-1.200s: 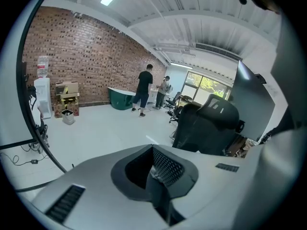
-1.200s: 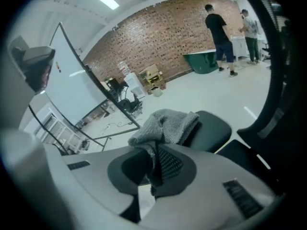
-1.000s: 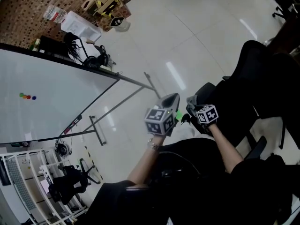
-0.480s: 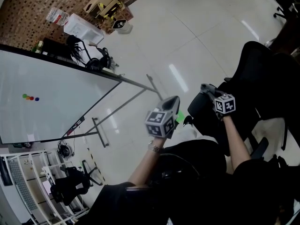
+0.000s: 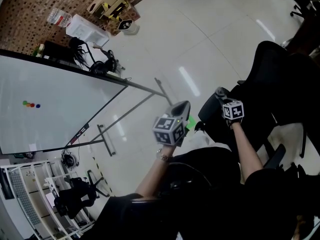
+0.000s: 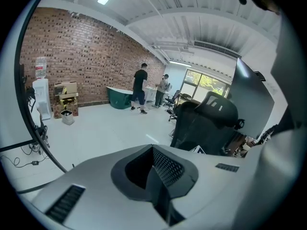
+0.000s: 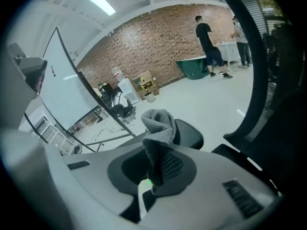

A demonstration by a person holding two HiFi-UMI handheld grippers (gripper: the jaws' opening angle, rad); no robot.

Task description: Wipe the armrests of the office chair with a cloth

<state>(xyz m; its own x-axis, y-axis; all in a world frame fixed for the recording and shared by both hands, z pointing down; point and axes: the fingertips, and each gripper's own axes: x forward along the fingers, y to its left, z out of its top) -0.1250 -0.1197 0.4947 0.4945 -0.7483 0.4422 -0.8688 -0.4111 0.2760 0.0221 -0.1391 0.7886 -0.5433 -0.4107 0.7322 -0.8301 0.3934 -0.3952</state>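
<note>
A black office chair (image 5: 272, 79) stands at the right of the head view. Its near armrest (image 5: 209, 115) lies just below my right gripper (image 5: 219, 92). That gripper is shut on a grey cloth (image 7: 158, 123), which sticks up bunched between the jaws. In the right gripper view the cloth sits in front of the armrest pad (image 7: 191, 134), and I cannot tell whether they touch. My left gripper (image 5: 183, 106) hovers left of the armrest over the floor, shut with nothing in it. The left gripper view shows the left gripper (image 6: 154, 153) and the chair (image 6: 208, 123) beyond it.
A whiteboard (image 5: 50, 104) on a metal stand (image 5: 105, 140) fills the left side. Boxes (image 5: 107, 4) and cables (image 5: 102, 64) lie by the brick wall. A wire rack (image 5: 30, 199) stands at bottom left. Two people (image 6: 140, 87) stand far off.
My right gripper moved with the cloth up and to the right along the armrest, away from the left gripper, then came slightly back. The left gripper barely moved.
</note>
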